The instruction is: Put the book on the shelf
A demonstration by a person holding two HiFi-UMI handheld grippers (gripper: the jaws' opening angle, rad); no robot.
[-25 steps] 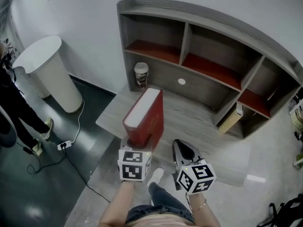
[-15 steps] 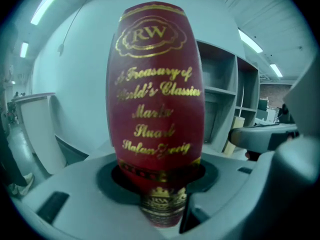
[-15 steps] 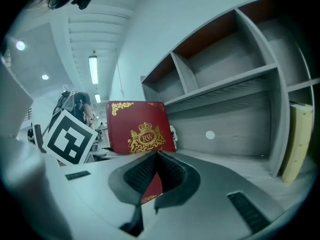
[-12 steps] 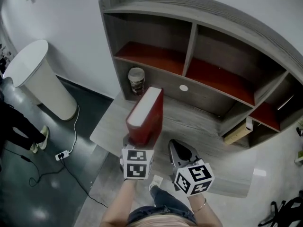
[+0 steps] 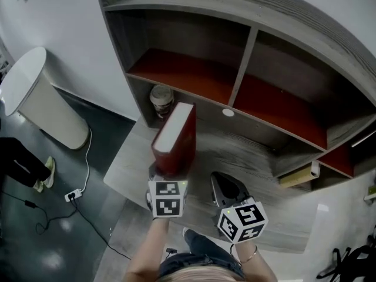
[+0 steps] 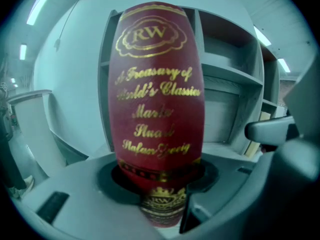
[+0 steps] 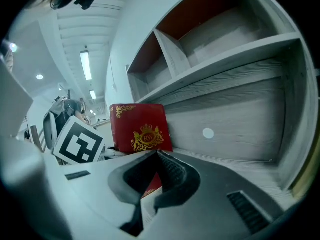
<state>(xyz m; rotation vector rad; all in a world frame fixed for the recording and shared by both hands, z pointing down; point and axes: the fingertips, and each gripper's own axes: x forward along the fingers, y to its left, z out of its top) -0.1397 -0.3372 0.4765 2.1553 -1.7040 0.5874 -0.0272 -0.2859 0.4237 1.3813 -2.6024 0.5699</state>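
Grey wooden shelf (image 5: 242,63) had come nearer, so the thick red hardcover book (image 5: 174,140), clamped upright by the left gripper (image 5: 167,170), looked nearly ready for placing, while the right gripper (image 5: 226,187) was closed and empty.

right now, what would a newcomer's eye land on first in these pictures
The red book with gold lettering stands out first, held upright in the left gripper at the middle of the head view. Behind it rises the big grey shelf with red-floored upper compartments. The right gripper sits just right of the book, jaws together, holding nothing.
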